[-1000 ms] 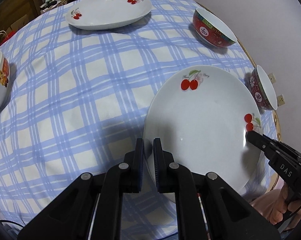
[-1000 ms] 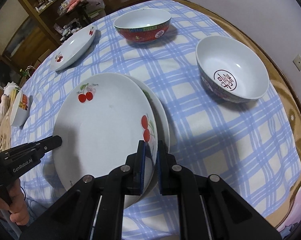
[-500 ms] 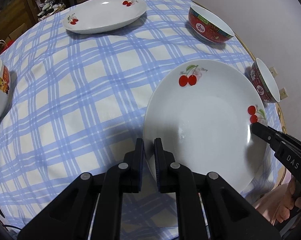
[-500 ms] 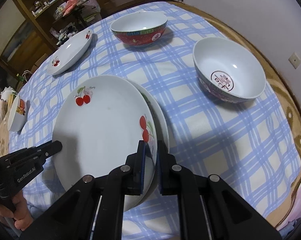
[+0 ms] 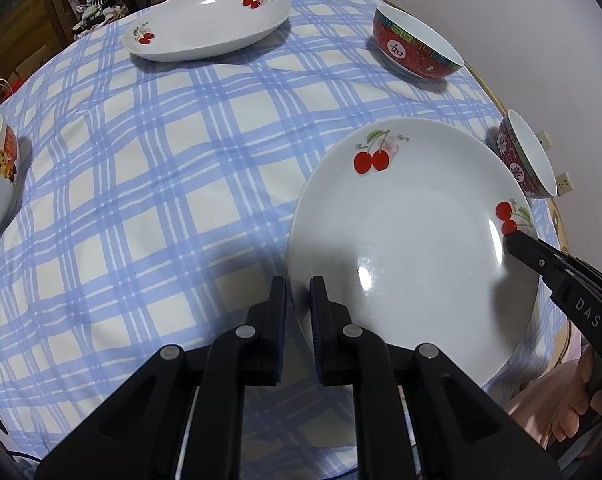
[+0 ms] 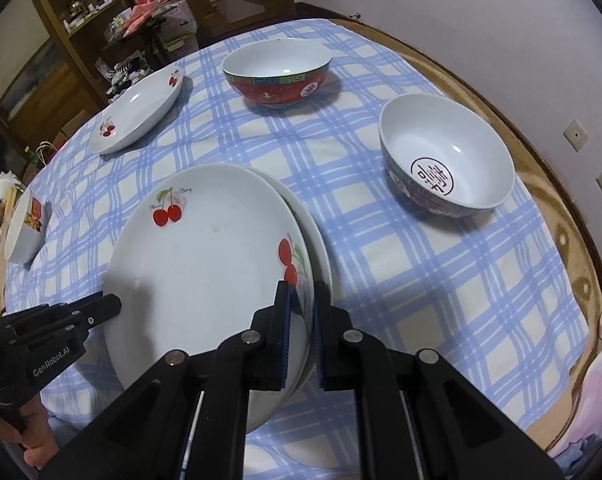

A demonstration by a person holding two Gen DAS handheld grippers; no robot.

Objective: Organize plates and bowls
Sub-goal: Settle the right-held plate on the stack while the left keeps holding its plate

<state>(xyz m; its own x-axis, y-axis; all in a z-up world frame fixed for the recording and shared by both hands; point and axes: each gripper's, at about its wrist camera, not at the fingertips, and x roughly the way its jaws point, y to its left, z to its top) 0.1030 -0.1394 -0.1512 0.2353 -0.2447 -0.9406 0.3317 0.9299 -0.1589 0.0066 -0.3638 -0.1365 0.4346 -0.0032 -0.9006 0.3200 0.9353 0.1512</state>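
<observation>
Little has shifted since a second ago: both hands stay put, though the left gripper (image 5: 299,308) has slackened a touch and no longer clearly pinches the upper cherry plate (image 5: 413,248); its rim sits between the pads. The right gripper (image 6: 301,320) stays clamped on that plate's opposite rim. It rests on a second plate (image 6: 321,240), near the table edge. Glazed china looks stiff, slick and breakable, so the rim is likely the best place to hold it. Beyond lie two red bowls (image 6: 277,76) and a third plate (image 6: 137,114).
</observation>
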